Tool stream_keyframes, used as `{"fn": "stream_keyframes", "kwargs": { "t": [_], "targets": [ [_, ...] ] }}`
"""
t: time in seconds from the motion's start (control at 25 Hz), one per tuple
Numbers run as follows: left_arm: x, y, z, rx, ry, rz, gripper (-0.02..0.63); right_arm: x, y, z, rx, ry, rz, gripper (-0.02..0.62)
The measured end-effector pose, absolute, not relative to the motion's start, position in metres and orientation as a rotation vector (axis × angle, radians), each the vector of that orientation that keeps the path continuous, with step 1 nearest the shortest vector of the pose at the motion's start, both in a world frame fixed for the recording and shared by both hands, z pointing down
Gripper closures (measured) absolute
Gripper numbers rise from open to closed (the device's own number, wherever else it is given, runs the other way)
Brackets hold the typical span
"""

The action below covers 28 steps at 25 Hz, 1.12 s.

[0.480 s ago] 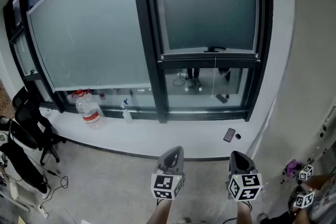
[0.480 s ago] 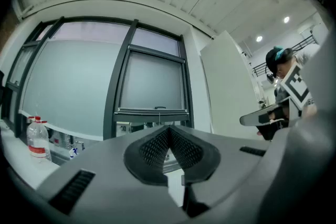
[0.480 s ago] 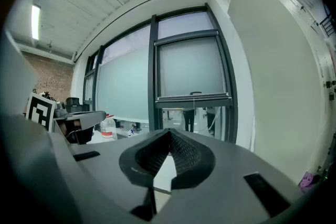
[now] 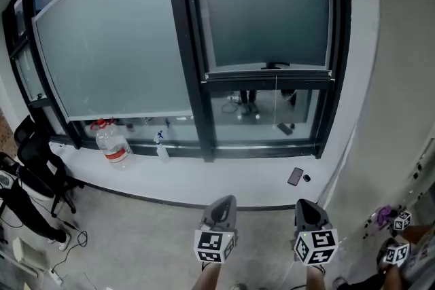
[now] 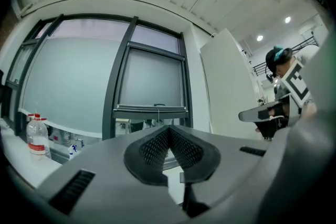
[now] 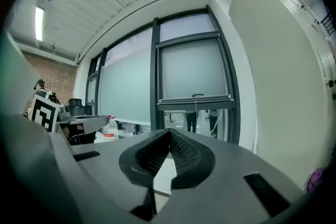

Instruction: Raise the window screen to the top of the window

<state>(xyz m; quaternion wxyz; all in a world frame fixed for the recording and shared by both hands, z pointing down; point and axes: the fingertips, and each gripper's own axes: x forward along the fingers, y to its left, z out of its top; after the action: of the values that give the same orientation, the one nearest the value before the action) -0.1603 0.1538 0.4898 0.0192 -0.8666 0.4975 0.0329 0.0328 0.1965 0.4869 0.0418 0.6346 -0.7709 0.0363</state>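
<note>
Grey window screen (image 4: 268, 10) well ahead of fingers (image 5: 151, 150)

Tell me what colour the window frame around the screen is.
Black. The window frame shows best in the head view.

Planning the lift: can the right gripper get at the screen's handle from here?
Probably not from here: the right gripper hangs well short of the handle, jaws shut. Nothing stands in the way, though.
</note>
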Motion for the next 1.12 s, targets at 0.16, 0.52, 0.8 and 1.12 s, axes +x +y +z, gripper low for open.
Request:
{"fn": "stream_keyframes", "kwargs": {
  "t": [0.16, 0.52, 0.8, 1.12],
  "targets": [
    [-0.155, 0.154, 0.489, -2.695, 1.547, 0.112, 0.603, 0.034, 0.195, 0.485, 1.940, -2.363, 0.081, 0.592],
    [-0.142, 0.153, 0.497, -2.701, 1.562, 0.085, 0.603, 0.044, 0.195, 0.492, 1.888, -2.396, 0.104, 0.591],
    [-0.123, 0.144, 0.501, -2.694, 1.552, 0.033, 0.603, 0.059, 0.183, 0.491, 1.870, -2.413, 0.082, 0.591],
    [-0.103, 0.098, 0.504, -2.744, 1.552, 0.104, 0.603, 0.063, 0.141, 0.506, 1.817, -2.479, 0.140, 0.568]
  ]
}}
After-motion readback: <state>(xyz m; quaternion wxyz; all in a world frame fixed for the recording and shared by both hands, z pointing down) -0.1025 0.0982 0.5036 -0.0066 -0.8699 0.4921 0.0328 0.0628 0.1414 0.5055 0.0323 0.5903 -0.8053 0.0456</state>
